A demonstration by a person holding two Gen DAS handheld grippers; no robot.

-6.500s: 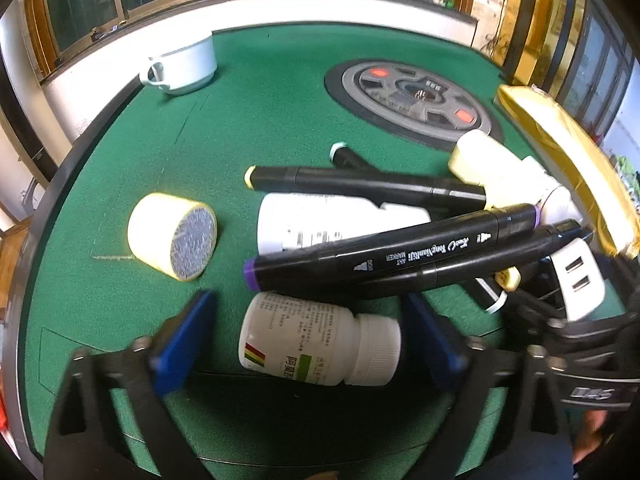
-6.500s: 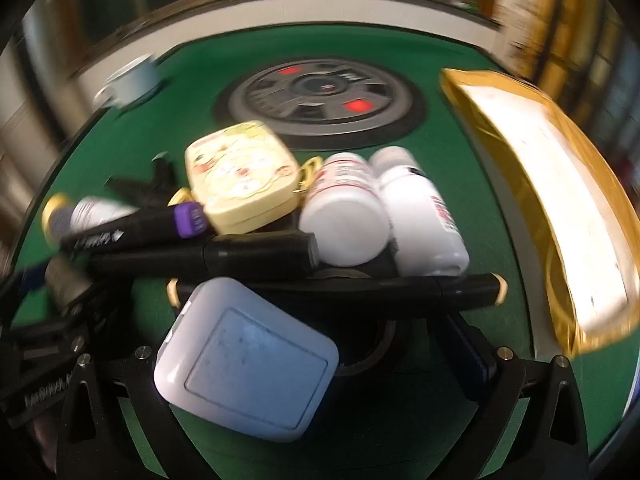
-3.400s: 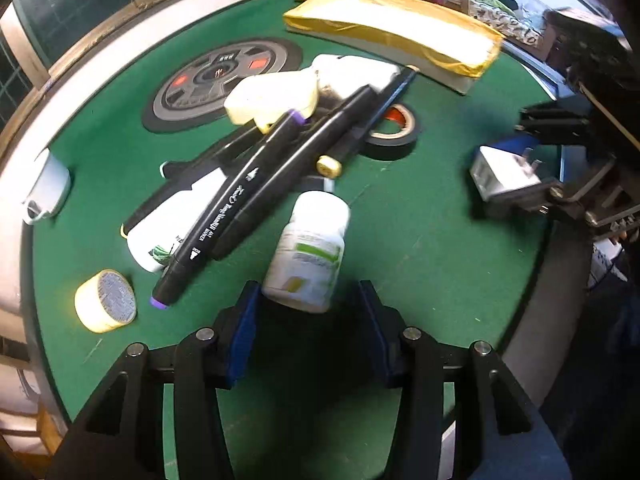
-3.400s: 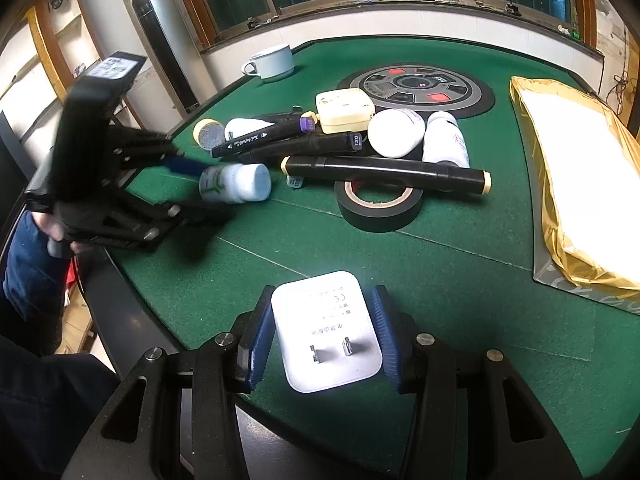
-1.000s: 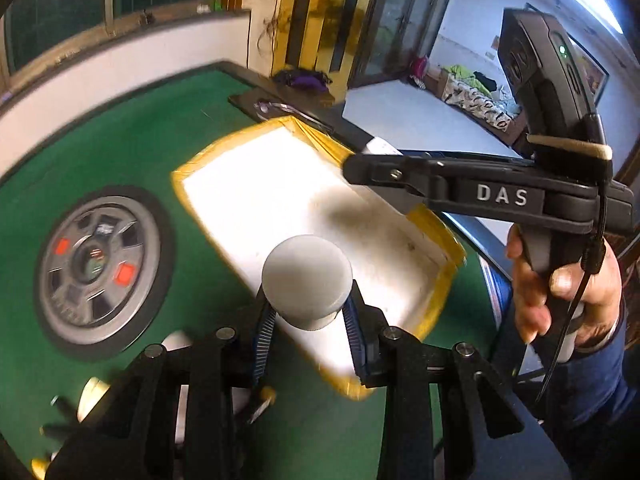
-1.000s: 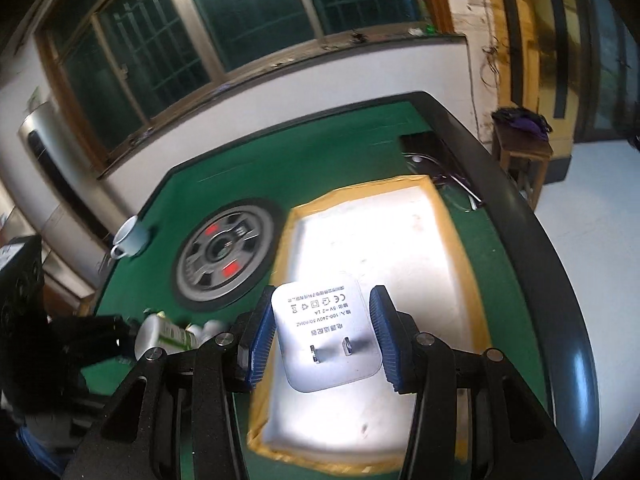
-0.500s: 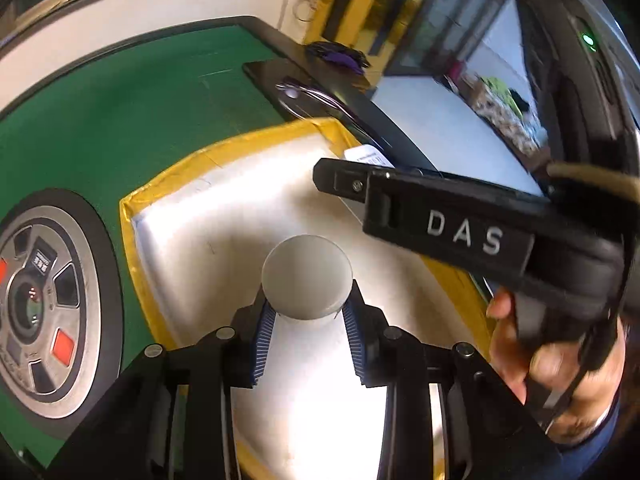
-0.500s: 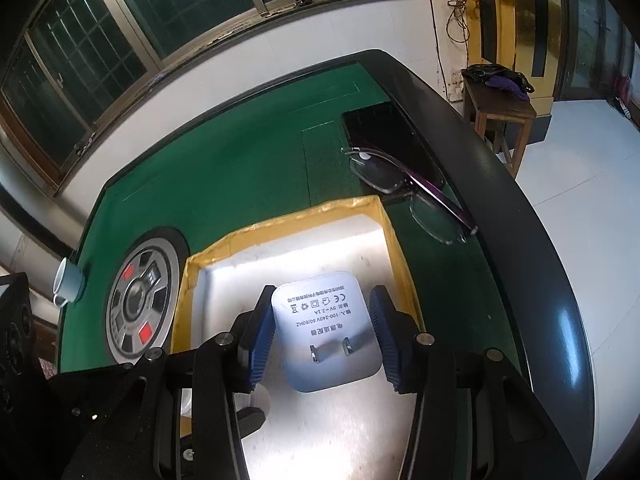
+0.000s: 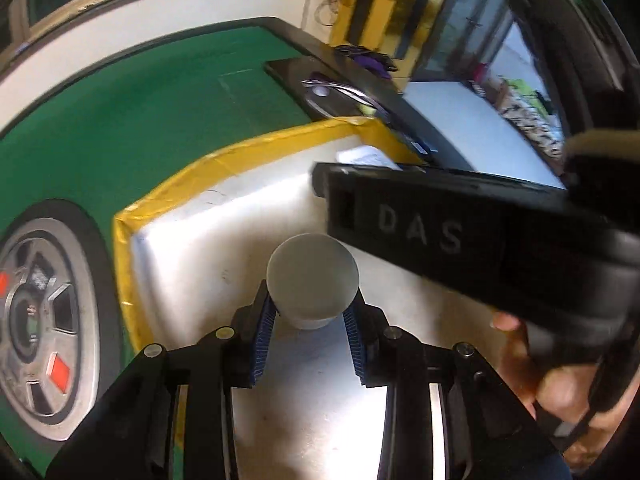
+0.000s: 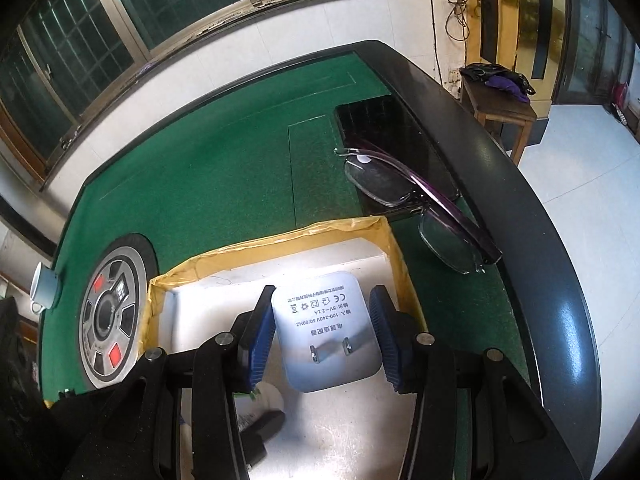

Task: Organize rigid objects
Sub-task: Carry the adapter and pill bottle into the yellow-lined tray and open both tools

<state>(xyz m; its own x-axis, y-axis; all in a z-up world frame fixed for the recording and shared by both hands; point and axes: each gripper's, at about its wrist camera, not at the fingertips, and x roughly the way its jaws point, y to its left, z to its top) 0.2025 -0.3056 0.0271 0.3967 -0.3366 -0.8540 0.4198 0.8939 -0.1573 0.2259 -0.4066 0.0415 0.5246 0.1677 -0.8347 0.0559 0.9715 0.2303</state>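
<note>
My left gripper (image 9: pixel 310 320) is shut on a white pill bottle (image 9: pixel 312 280), cap end towards the camera, held over the white inside of the yellow-taped box (image 9: pixel 192 184). My right gripper (image 10: pixel 324 332) holds a white plug charger (image 10: pixel 326 330) between its blue pads (image 10: pixel 260 336), prongs up, low over the far end of the same box (image 10: pixel 192 268). A small gap shows on the charger's left side. The right gripper's black body (image 9: pixel 460 236) crosses the left wrist view above the box. The bottle (image 10: pixel 260 404) and left gripper show at the lower left of the right wrist view.
The box sits on a green felt table (image 10: pixel 220 168) with a black rim (image 10: pixel 520 200). A pair of purple glasses (image 10: pixel 420 196) lies on a black phone (image 10: pixel 392 136) just beyond the box. A round grey panel (image 10: pixel 108 312) lies left of the box, a white cup (image 10: pixel 44 284) beyond it.
Both grippers have moved down and forward into the box with their loads. The charger is lower and closer to the box's far wall. The right gripper's pads look slightly wider than before.
</note>
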